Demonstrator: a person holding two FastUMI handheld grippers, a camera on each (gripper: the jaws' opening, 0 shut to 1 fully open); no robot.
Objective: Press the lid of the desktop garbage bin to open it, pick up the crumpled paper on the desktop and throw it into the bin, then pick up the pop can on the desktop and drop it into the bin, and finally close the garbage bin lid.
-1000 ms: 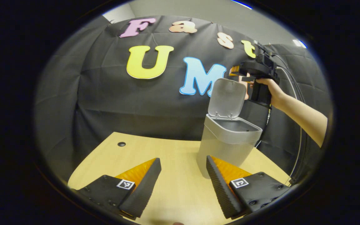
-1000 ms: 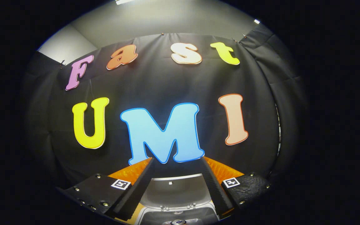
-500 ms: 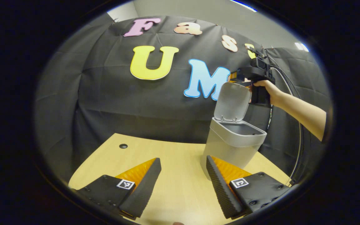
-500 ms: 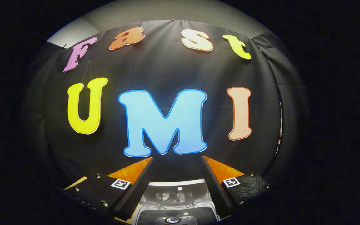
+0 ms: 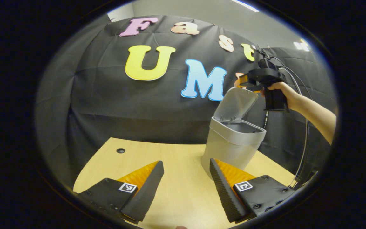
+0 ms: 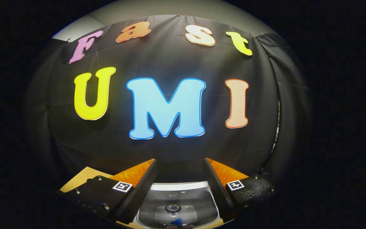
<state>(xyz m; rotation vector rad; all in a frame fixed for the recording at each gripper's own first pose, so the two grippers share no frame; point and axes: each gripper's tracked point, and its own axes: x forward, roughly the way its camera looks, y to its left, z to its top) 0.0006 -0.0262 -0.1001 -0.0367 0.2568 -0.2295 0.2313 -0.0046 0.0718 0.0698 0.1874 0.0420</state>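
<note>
- Garbage bin (image 5: 230,149): upright near the right edge of the desktop (image 5: 176,165), toward its far side; grey body, mouth uncovered.
- Lid (image 5: 236,104): hinged at the bin's far rim, raised and tilted forward over the mouth, partway between upright and shut.
- Right gripper (image 5: 245,82): seen in the left gripper view above the lid's top edge, held by a hand (image 5: 283,92); contact with the lid cannot be told.
- Right gripper (image 6: 179,178), own view: fingers spread apart, holding nothing; bin interior below and between them.
- Pop can (image 6: 172,208): round top visible inside the bin, at the bottom of the right gripper view.
- Left gripper (image 5: 186,184): fingers wide apart, holding nothing, low over the near part of the desktop, with the bin just beyond its right finger.
- Cable hole (image 5: 120,150): near the far left corner of the desktop.
</note>
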